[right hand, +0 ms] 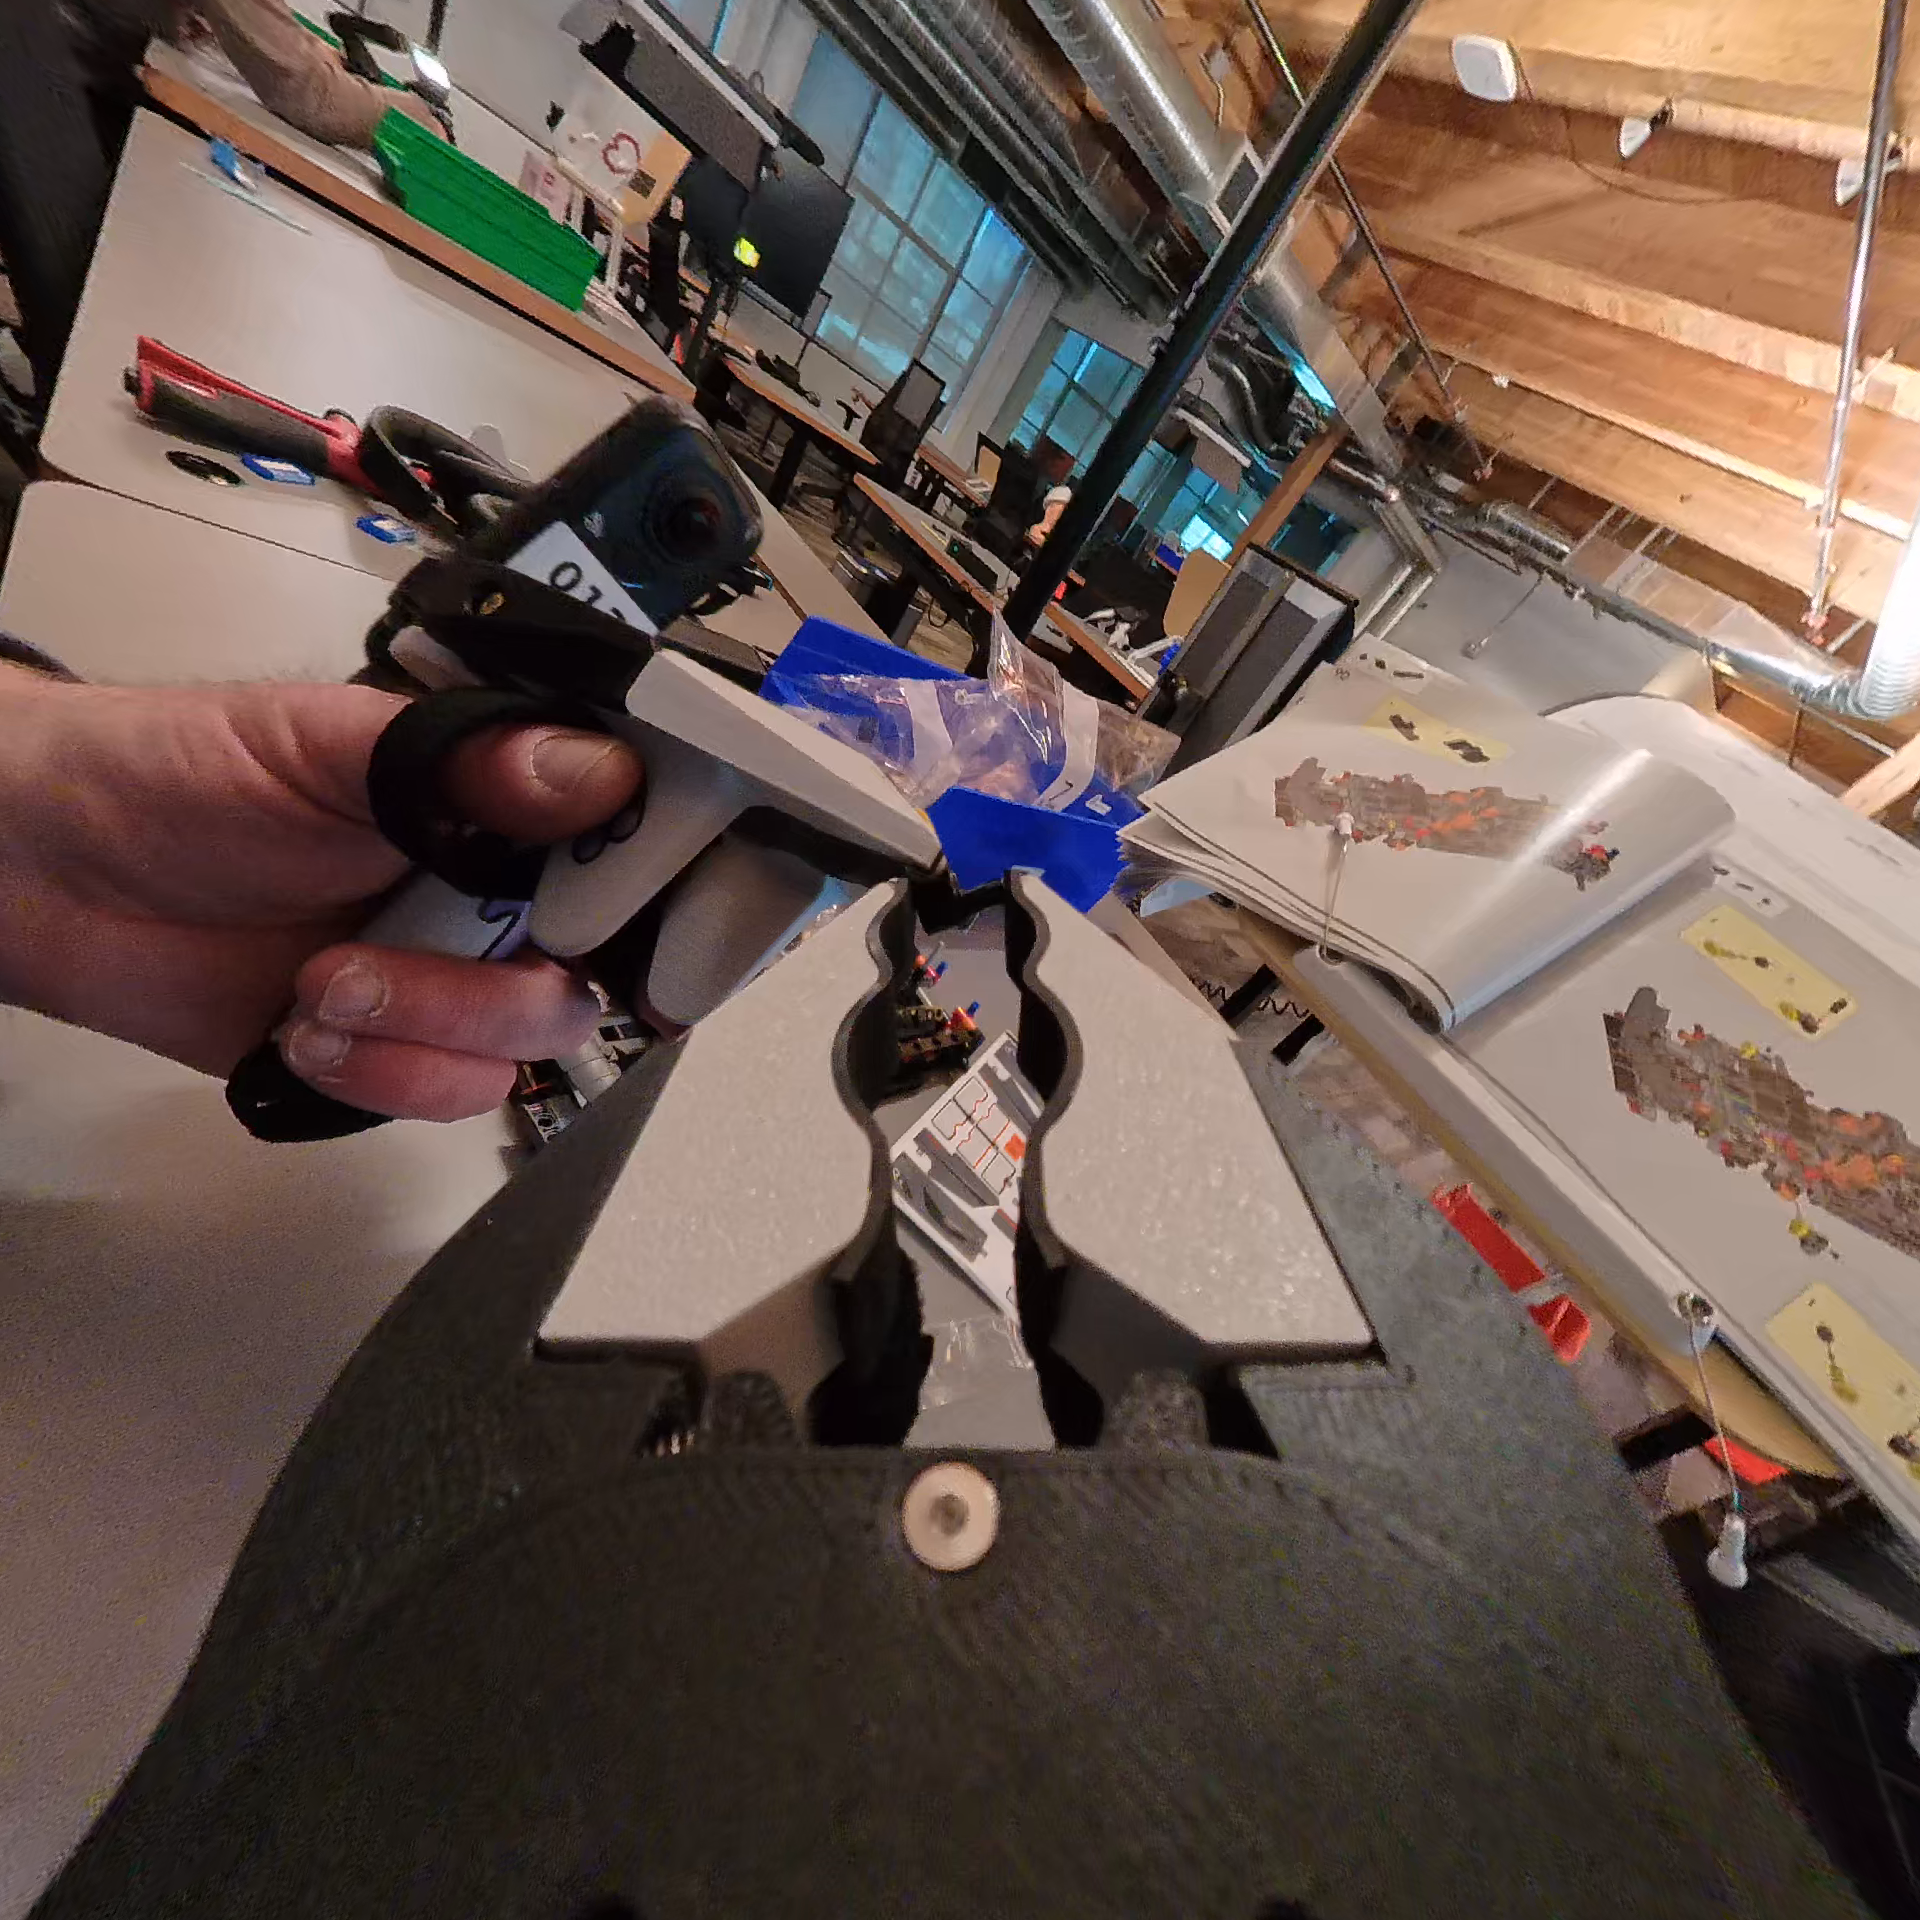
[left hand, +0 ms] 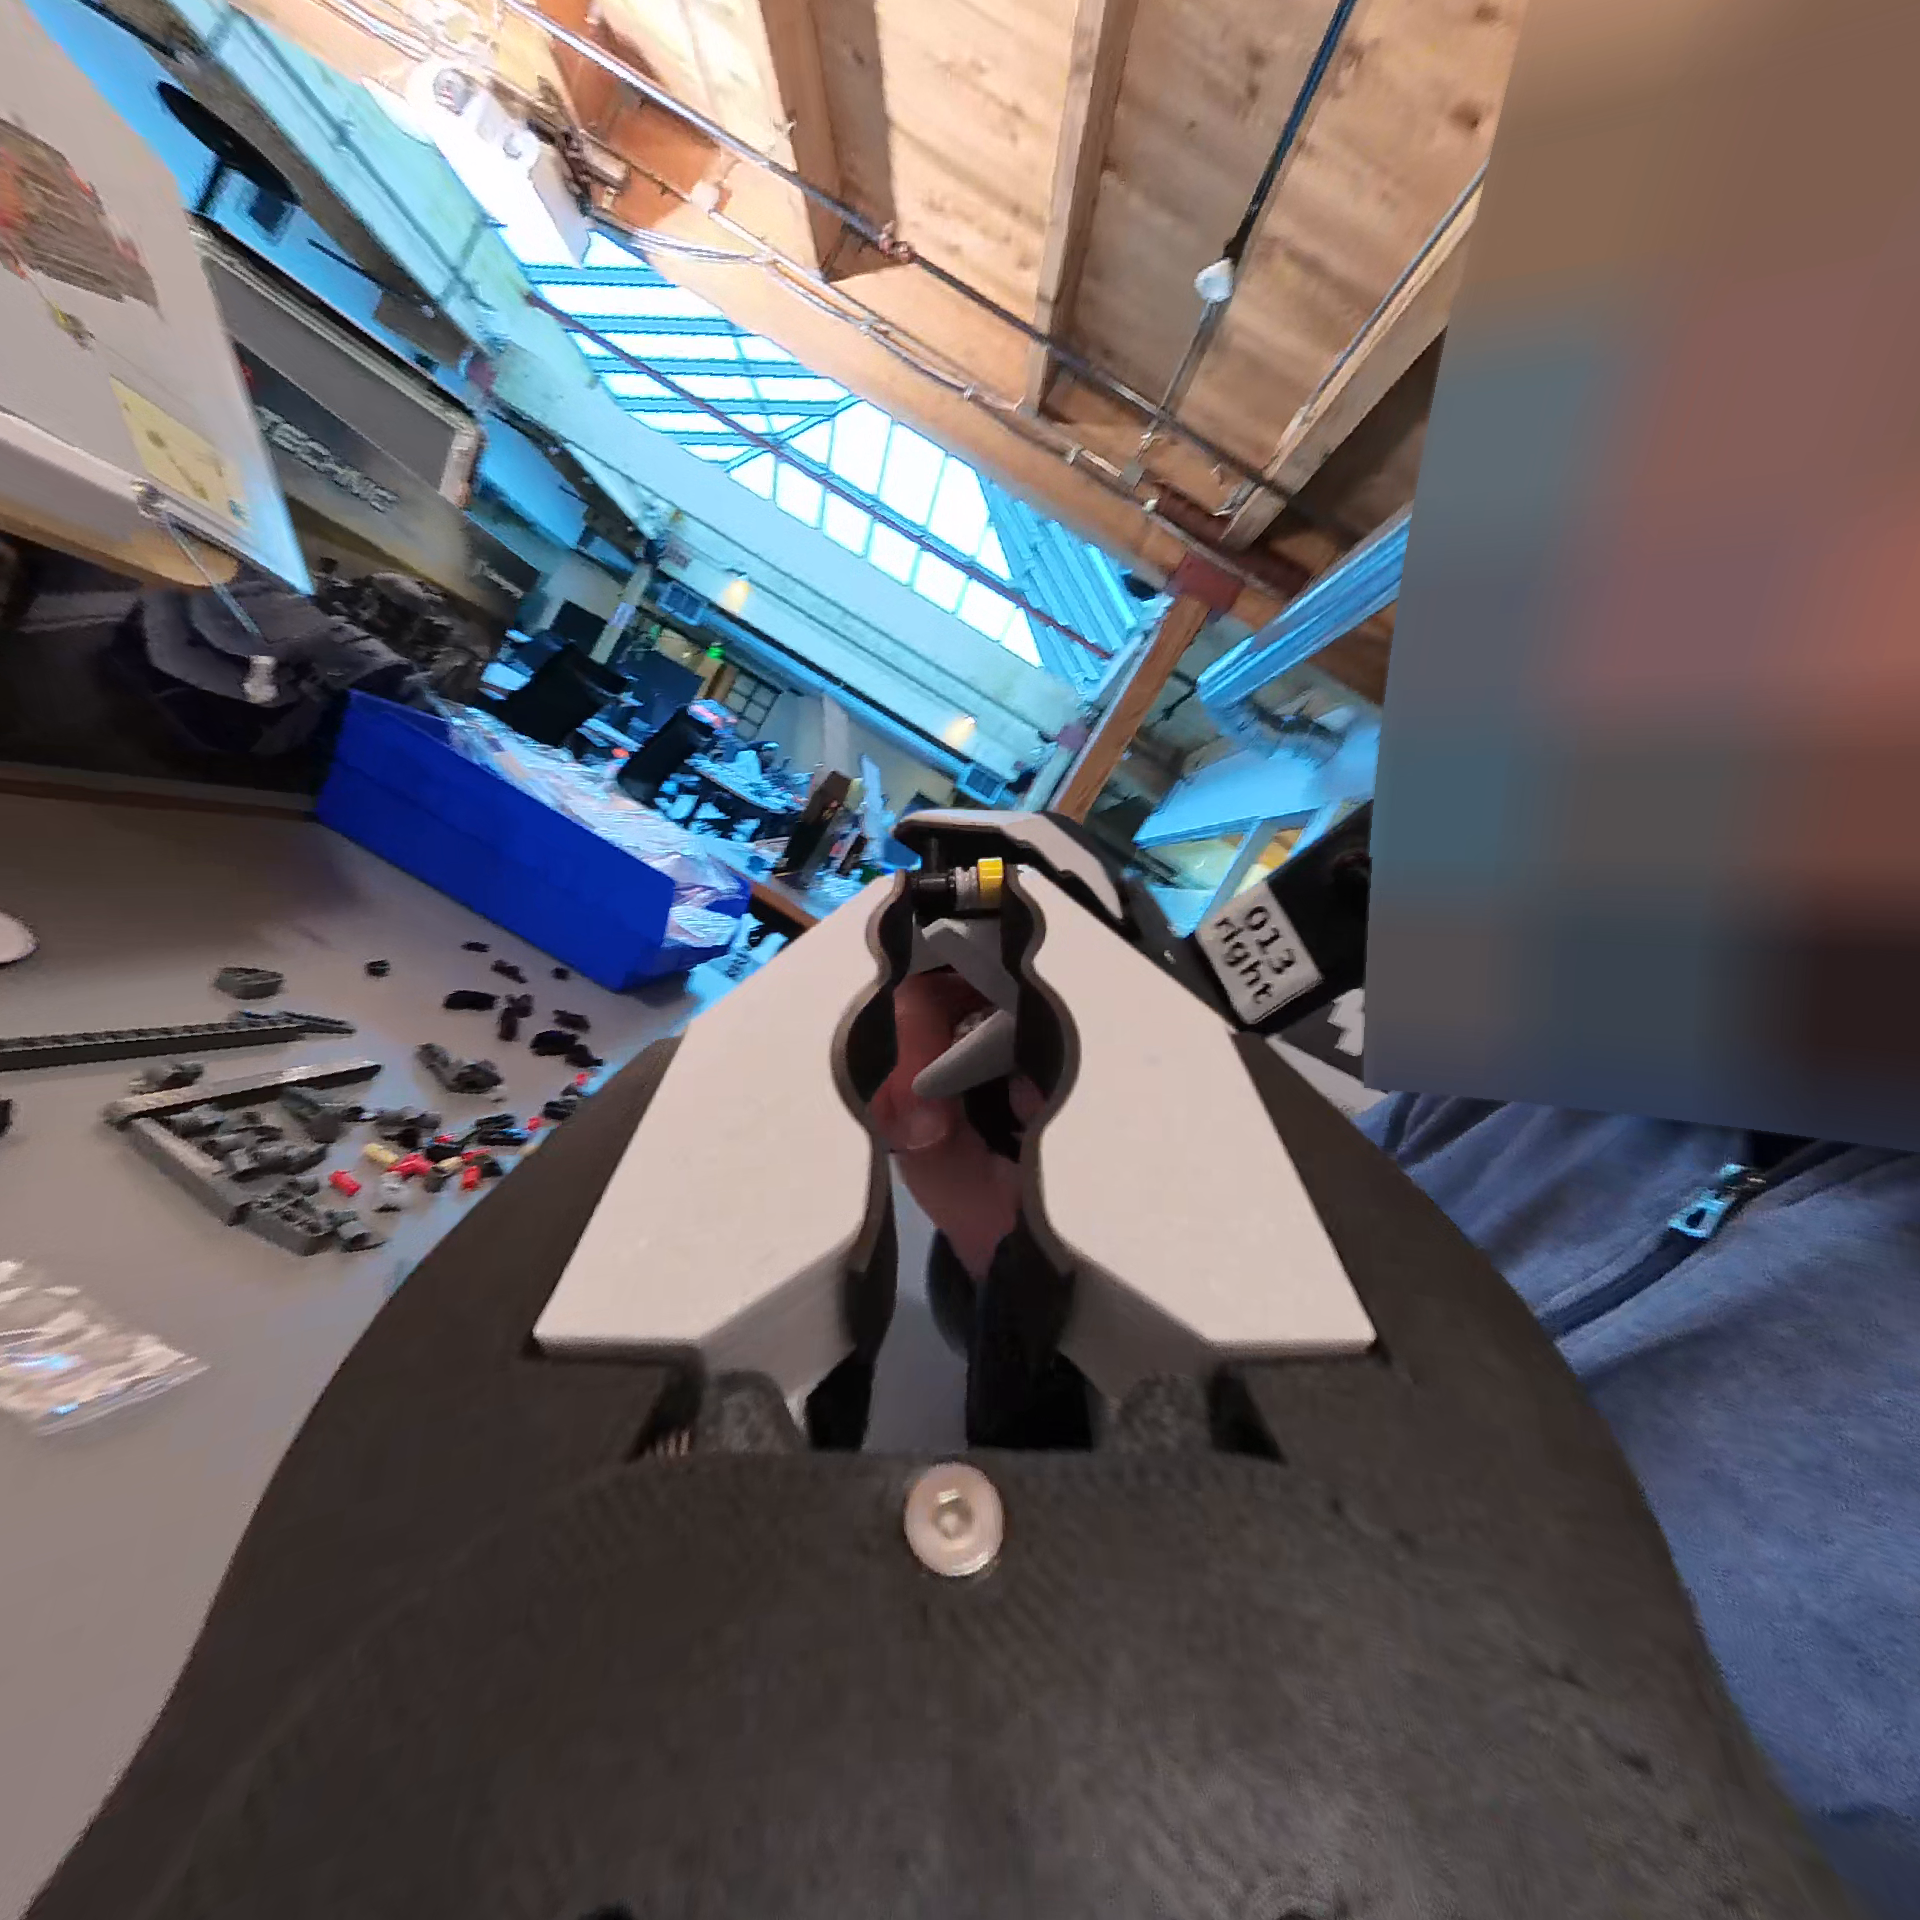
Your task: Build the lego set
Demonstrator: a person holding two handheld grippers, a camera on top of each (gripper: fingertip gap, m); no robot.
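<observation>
My left gripper [left hand: 958, 896] is raised above the table and shut on a small black and grey pin with a yellow end [left hand: 961, 883]. My right gripper [left hand: 920, 881] comes in from the right, with one finger above the pin and one below. In the right wrist view, my right gripper [right hand: 958, 885] has its jaws a little apart. The left gripper [right hand: 935, 860], held by a hand [right hand: 208, 862], pokes its tips between them. The pin shows there only as a dark speck. Loose black, grey and red lego pieces [left hand: 312, 1143] lie on the grey table [left hand: 156, 935].
A blue bin [left hand: 499, 831] with plastic bags stands at the table's far side and also shows in the right wrist view [right hand: 997, 831]. Open instruction booklets [right hand: 1455, 831] stand on the right. A sticker sheet [right hand: 966, 1143] lies below the grippers. A person's blue sleeve [left hand: 1714, 1351] is close on the right. Less than 4 cm separates the two grippers' tips.
</observation>
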